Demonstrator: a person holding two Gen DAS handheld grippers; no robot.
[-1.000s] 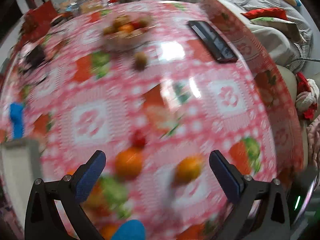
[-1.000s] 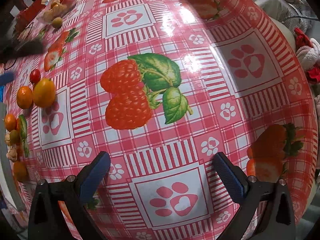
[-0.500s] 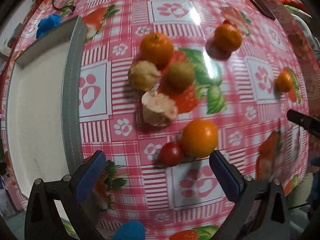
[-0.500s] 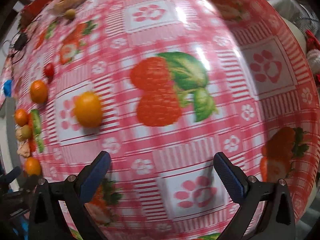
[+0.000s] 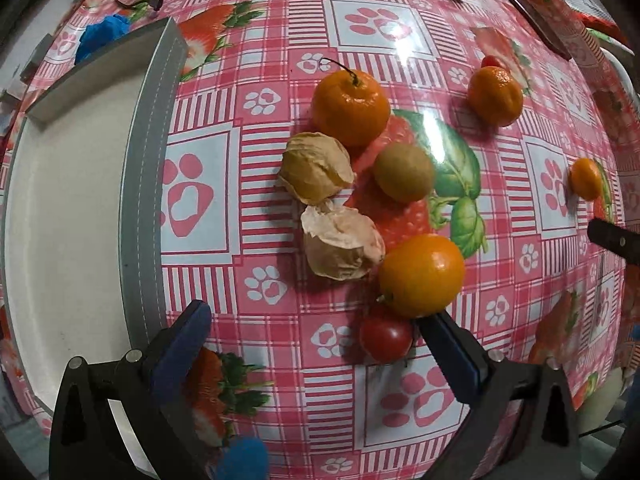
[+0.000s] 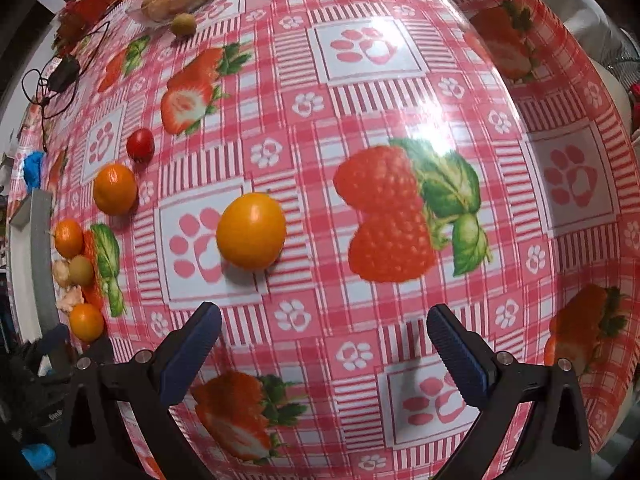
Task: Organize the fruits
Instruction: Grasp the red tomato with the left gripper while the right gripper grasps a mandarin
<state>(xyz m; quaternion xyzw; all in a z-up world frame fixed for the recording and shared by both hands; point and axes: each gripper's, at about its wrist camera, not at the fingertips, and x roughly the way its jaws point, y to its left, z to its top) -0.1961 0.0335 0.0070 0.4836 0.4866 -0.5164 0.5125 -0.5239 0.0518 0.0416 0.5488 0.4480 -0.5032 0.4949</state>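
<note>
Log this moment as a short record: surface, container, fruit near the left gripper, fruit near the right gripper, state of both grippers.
surface: table under a pink checked cloth
container: white tray, nothing visible in it
near left: orange tomato, red cherry tomato, two husked physalis, green fruit, tangerine
near right: yellow-orange tomato, apart from the rest
left gripper: open, holding nothing
right gripper: open, holding nothing

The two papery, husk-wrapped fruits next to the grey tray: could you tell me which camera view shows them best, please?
The left wrist view. There the two papery husk-wrapped fruits lie large and sharp near the centre, with their wrinkled husks plain to see. The right wrist view shows them only as small pale blobs at its far left edge, beside the grey tray.
</note>
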